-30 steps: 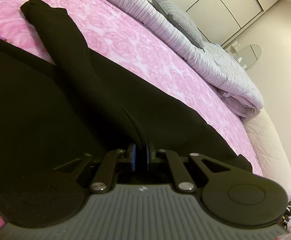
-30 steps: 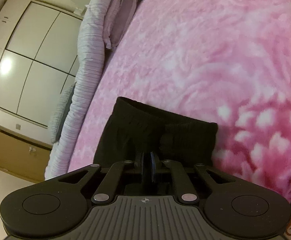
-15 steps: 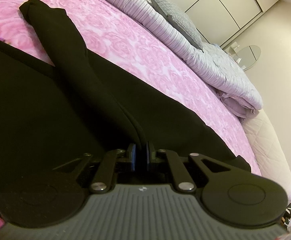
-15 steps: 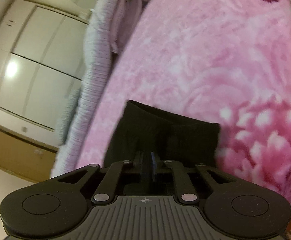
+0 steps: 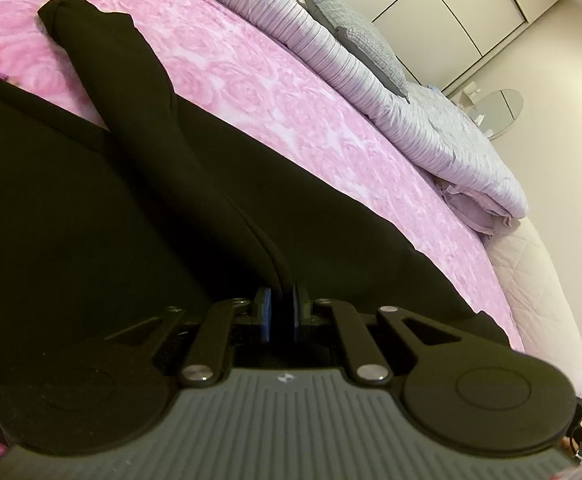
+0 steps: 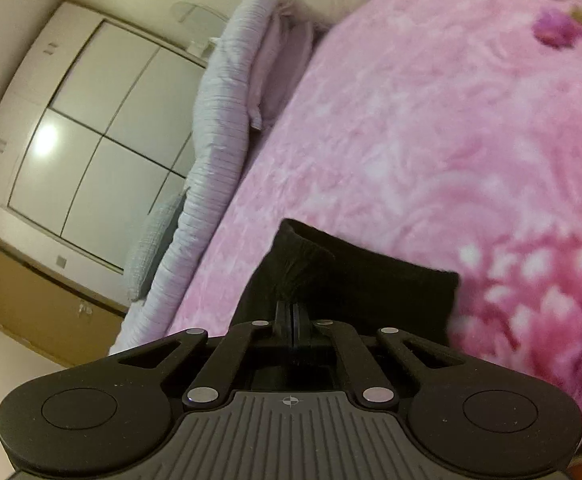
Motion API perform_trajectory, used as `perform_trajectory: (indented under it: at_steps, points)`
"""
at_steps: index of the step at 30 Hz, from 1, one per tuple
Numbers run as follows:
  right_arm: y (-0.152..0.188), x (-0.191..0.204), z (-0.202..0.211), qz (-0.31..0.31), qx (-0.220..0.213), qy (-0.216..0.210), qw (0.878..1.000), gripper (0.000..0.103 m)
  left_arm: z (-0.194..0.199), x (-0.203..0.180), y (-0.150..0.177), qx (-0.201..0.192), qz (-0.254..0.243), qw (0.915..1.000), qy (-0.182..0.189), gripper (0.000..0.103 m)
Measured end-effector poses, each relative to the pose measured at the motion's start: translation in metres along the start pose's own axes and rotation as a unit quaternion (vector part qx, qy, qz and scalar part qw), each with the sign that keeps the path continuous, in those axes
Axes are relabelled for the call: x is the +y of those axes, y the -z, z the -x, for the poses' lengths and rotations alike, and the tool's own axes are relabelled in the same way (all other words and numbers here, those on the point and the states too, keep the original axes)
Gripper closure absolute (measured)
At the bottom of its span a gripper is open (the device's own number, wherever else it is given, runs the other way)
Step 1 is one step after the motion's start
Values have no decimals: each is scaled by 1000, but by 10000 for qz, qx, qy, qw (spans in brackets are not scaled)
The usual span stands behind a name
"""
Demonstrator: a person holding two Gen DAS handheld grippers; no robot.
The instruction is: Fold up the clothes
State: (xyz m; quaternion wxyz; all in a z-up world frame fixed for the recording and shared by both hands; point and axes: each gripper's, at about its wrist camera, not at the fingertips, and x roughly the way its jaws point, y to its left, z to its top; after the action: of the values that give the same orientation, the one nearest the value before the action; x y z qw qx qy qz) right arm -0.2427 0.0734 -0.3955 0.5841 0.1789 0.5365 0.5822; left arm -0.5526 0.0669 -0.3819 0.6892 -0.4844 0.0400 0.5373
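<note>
Bedroom, pink blanket (image 5: 291,92) on bed. Black garment (image 5: 91,220) spread across it. Left gripper (image 5: 279,300): fingers nearly together, pinching garment fold. Right gripper (image 6: 292,312): fingers pressed together on garment's cuff end.

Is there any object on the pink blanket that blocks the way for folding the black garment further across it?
Nothing visible does. The pink blanket ahead of the black garment is bare. The striped quilt lies along the far edge, apart from the garment. Both hand-held grippers, left and right, already pinch the fabric.
</note>
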Motion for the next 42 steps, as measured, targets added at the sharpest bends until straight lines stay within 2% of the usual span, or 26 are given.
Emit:
perform_trajectory:
  at_steps: [1, 2, 3, 4, 6, 9, 10, 11, 12, 13, 16, 22, 23, 29, 34, 42]
  points:
    - [0, -2, -2, -68, 95, 22, 9999, 78, 0, -1, 0, -6, -12, 10000, 4, 97]
    - [0, -5, -3, -132, 144, 34, 9998, 52, 1, -1, 0, -13, -23, 10000, 7, 97]
    - [-1, -7, -6, -189, 202, 42, 9996, 39, 1, -2, -1, -17, -31, 10000, 11, 97]
    - [-3, -10, -9, -226, 255, 80, 9994, 29, 1, -2, -1, -15, -20, 10000, 17, 97]
    - [-5, -13, -15, -275, 272, 103, 9992, 29, 1, -1, -1, -9, -15, 10000, 19, 97]
    - [-8, -17, -23, -308, 267, 88, 9991, 30, -2, -1, -1, 15, -66, 10000, 3, 97]
    - [-8, -17, -23, -247, 279, 90, 9993, 40, -3, -2, -1, 20, -82, 10000, 0, 97]
    - [-9, -15, -22, -171, 302, 107, 9993, 66, -2, -2, -1, 13, -93, 10000, 6, 97]
    - [-9, -14, -20, -95, 325, 125, 9993, 81, -2, -2, -1, 6, -101, 9999, 13, 97]
    - [-9, -12, -19, -18, 348, 142, 9993, 87, -1, -2, -1, -2, -96, 10000, 21, 97]
    - [-10, -9, -16, 158, 413, 158, 9989, 86, 0, -2, 0, -8, -113, 9999, 21, 97]
    - [-8, -15, -32, 76, 532, 220, 9983, 87, -1, 2, 0, 30, -66, 9999, 71, 98]
    - [-7, -12, -30, 161, 471, 225, 9985, 99, 2, 2, 0, -9, -87, 9999, 99, 101]
    - [-3, 5, 16, 594, 81, 86, 9982, 101, 31, -1, 5, -268, -359, 9987, 224, 101]
    - [5, -3, 42, 547, 137, 175, 9983, 101, 56, -6, 21, -293, -600, 9976, 180, 101]
    - [8, -17, 49, 482, 181, 452, 9977, 101, 77, -15, 53, -255, -1091, 9937, 43, 101]
